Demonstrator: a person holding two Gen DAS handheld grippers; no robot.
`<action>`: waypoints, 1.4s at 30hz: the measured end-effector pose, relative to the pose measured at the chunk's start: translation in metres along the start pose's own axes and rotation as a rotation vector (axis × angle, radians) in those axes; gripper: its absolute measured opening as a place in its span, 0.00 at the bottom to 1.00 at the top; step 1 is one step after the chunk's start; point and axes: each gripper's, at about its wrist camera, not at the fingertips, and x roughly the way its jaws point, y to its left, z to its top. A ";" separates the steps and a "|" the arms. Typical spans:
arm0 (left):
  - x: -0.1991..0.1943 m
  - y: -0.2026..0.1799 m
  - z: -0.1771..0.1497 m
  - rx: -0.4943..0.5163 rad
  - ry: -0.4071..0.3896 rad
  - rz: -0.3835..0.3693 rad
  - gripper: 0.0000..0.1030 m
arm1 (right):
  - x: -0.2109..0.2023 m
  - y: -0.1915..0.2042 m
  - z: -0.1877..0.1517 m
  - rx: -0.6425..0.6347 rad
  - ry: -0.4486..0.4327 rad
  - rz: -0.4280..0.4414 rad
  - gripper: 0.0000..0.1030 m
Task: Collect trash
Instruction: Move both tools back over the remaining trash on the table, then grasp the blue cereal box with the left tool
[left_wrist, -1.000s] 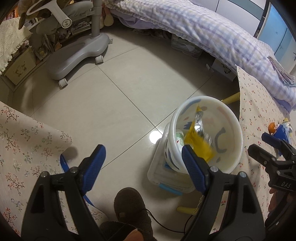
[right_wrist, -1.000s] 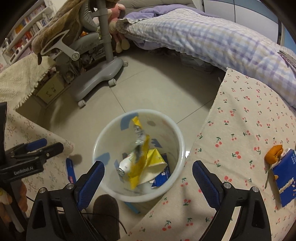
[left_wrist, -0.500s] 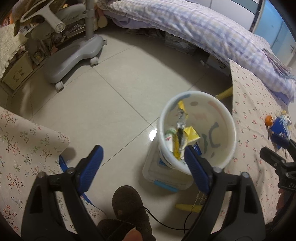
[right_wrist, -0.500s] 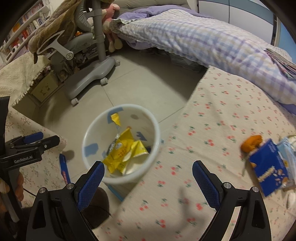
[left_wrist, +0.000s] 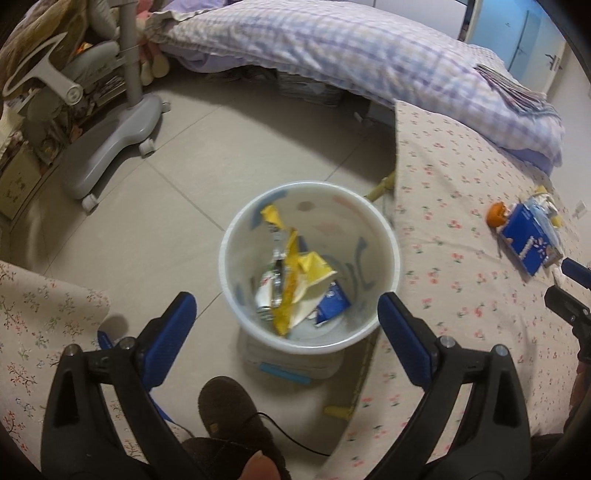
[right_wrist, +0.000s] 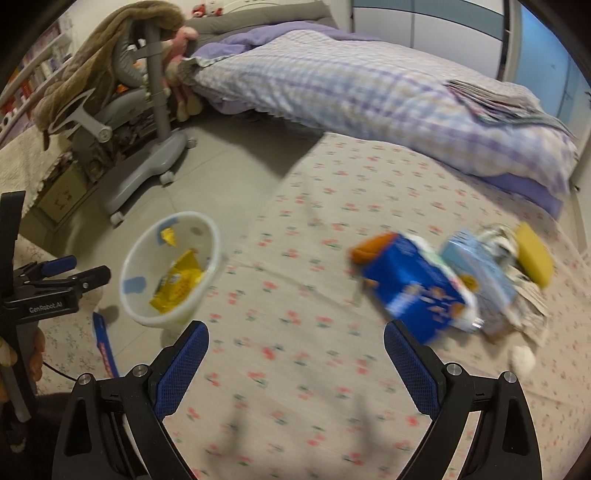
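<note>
A white bin (left_wrist: 388, 236) stands on the floor beside the table and holds yellow wrappers (left_wrist: 295, 273) and a blue packet (left_wrist: 332, 302); it also shows in the right wrist view (right_wrist: 136, 258). My left gripper (left_wrist: 286, 310) is open and empty above the bin. My right gripper (right_wrist: 295, 339) is open and empty over the floral tablecloth (right_wrist: 295, 258). A blue carton (right_wrist: 410, 291), an orange peel (right_wrist: 369, 247), a light blue box (right_wrist: 480, 266) and a yellow sponge (right_wrist: 532, 254) lie in a heap ahead to the right. The carton also shows in the left wrist view (left_wrist: 528, 243).
A grey chair base (left_wrist: 110, 147) stands on the tiled floor at the left. A bed with a checked quilt (right_wrist: 369, 81) runs along the back. A second cloth-covered surface (left_wrist: 37, 314) lies at the left. A slippered foot (left_wrist: 229, 406) is below the bin.
My right gripper has swung right, from over the bin to over the table toward the trash heap. My left gripper has moved to look straight down into the bin. The yellow wrapper has settled inside.
</note>
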 end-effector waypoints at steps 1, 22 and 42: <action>-0.001 -0.007 0.001 0.008 -0.001 -0.006 0.96 | -0.003 -0.009 -0.002 0.013 0.000 -0.009 0.94; 0.007 -0.169 0.009 0.166 0.018 -0.150 0.96 | -0.053 -0.158 -0.042 0.272 -0.024 -0.136 0.94; 0.055 -0.257 0.019 -0.145 0.103 -0.477 0.89 | -0.049 -0.242 -0.081 0.431 0.027 -0.227 0.94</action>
